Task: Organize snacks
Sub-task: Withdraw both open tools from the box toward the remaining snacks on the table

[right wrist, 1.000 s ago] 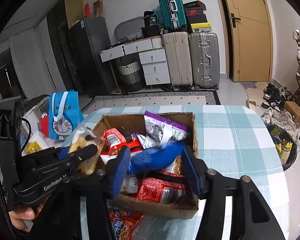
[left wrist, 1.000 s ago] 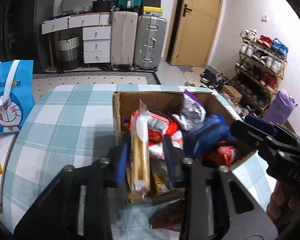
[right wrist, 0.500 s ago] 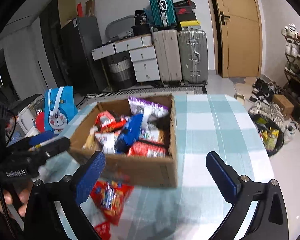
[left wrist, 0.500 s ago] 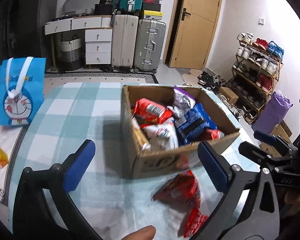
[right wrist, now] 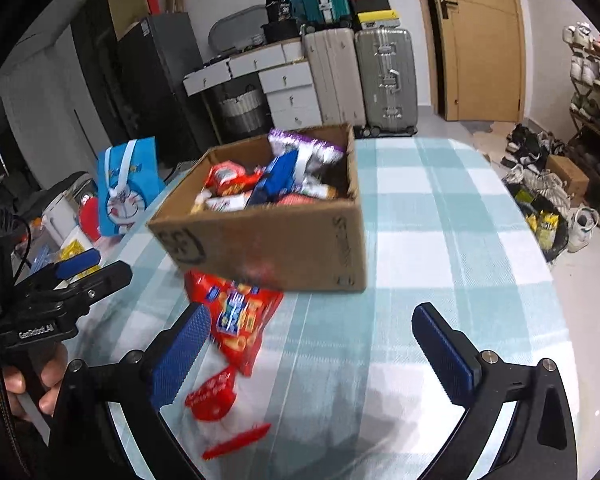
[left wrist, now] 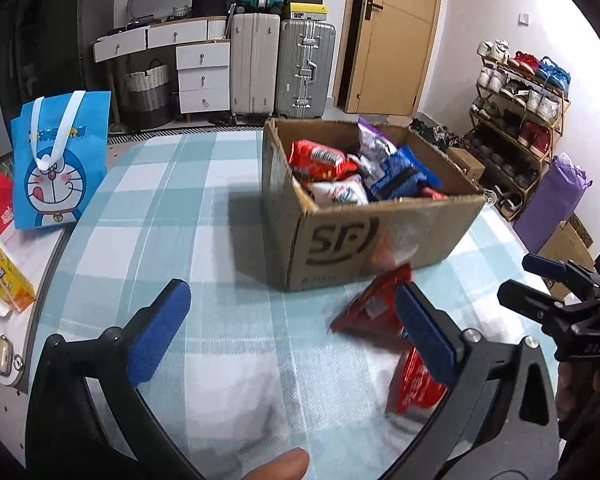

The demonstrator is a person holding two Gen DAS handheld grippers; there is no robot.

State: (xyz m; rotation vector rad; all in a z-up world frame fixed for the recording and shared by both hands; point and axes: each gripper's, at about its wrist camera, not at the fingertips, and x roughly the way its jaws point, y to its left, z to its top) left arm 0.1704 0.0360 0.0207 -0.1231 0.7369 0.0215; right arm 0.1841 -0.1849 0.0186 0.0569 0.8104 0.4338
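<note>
A cardboard box full of snack packets stands on the checked tablecloth; among them are a blue packet and a red one. Two red packets lie on the cloth in front of the box. My left gripper is open and holds nothing, hanging over the cloth short of the box's near corner. In the right wrist view the box sits ahead-left, with a large red packet and a small one beside the left finger. My right gripper is open and holds nothing.
A blue cartoon bag stands at the table's left edge, a yellow pack beside it. Each gripper shows in the other's view: right gripper, left gripper. Suitcases, drawers and a shoe rack line the room behind.
Both grippers were narrow inside the box, the left around a long golden packet, the right around a blue packet. Both have let go, opened wide and drawn back toward the near side of the table.
</note>
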